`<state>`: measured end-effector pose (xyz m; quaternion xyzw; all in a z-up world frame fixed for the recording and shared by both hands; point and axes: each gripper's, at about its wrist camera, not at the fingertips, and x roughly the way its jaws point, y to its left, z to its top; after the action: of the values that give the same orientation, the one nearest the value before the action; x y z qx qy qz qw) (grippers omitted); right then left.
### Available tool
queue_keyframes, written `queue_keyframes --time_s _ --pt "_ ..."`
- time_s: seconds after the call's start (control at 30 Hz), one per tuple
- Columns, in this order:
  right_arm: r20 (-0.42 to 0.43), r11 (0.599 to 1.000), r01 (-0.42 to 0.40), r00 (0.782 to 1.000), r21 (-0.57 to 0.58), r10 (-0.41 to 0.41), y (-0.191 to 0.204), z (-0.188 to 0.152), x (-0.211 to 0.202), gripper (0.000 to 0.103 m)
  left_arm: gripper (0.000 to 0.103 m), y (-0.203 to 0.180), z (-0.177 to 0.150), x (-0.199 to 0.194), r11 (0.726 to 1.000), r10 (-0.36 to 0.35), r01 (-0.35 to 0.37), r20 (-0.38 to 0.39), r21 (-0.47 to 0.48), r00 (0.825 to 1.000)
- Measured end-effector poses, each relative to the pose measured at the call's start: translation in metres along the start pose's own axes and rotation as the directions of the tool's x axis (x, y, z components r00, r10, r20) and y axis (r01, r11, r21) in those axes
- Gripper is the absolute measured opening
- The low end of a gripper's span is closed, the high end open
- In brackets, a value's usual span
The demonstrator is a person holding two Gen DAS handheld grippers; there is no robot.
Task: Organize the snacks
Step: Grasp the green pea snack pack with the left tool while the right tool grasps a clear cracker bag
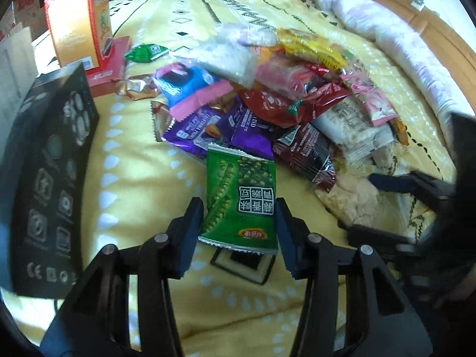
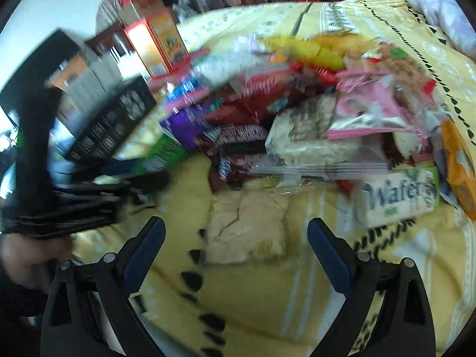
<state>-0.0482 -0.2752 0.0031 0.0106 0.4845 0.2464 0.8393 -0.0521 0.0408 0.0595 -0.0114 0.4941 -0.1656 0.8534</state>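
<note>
The left claw [image 1: 239, 218] points steeply downward, its two blue-padded fingers [image 1: 190, 232] drawn in against the side edges of a green packet [image 1: 241, 202] between them. The right claw [image 2: 236, 239] also tilts downward, blurred, its jaws spread wide with nothing gripped. A hand [image 2: 26, 261] holds the left claw's handle at the right-wrist view's left edge.

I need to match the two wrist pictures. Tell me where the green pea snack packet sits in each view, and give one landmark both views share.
Left wrist: green pea packet low at centre, between the left gripper fingers, on the yellow bedspread.
Right wrist: blurred, at mid left, just past the other gripper.
Shared landmark: the orange box, upper left in both views.
</note>
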Motion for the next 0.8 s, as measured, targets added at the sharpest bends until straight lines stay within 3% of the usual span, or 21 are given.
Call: queue_keyframes --time_s 0.13,0.17,0.23,0.53,0.8 --pt "-0.011 0.997 0.071 0.997 -0.019 -0.071 -0.001 -0.006 0.015 0.086 0.049 0.002 0.002 -0.013 1.000 -0.014 0.015 0.032 -0.009 0.999" --pt "-0.002 0.997 0.078 0.997 -0.009 -0.078 -0.003 -0.006 0.012 0.074 0.049 0.002 0.003 -0.016 1.000 -0.017 0.018 0.039 -0.007 0.999" --pt "0.015 0.998 0.058 0.998 0.023 -0.059 -0.009 -0.008 0.004 0.064 0.049 0.003 0.004 -0.021 1.000 -0.026 0.026 0.053 -0.009 0.998" --pt "0.086 0.999 0.030 0.996 0.023 -0.032 -0.001 -0.026 -0.041 0.062 0.049 -0.002 0.004 -0.047 0.998 -0.063 0.063 0.111 0.004 0.992" --pt "0.169 0.998 0.047 0.985 -0.032 -0.041 0.023 -0.012 -0.080 0.062 0.049 -0.002 0.009 -0.065 1.000 -0.002 -0.002 0.152 0.027 0.988"
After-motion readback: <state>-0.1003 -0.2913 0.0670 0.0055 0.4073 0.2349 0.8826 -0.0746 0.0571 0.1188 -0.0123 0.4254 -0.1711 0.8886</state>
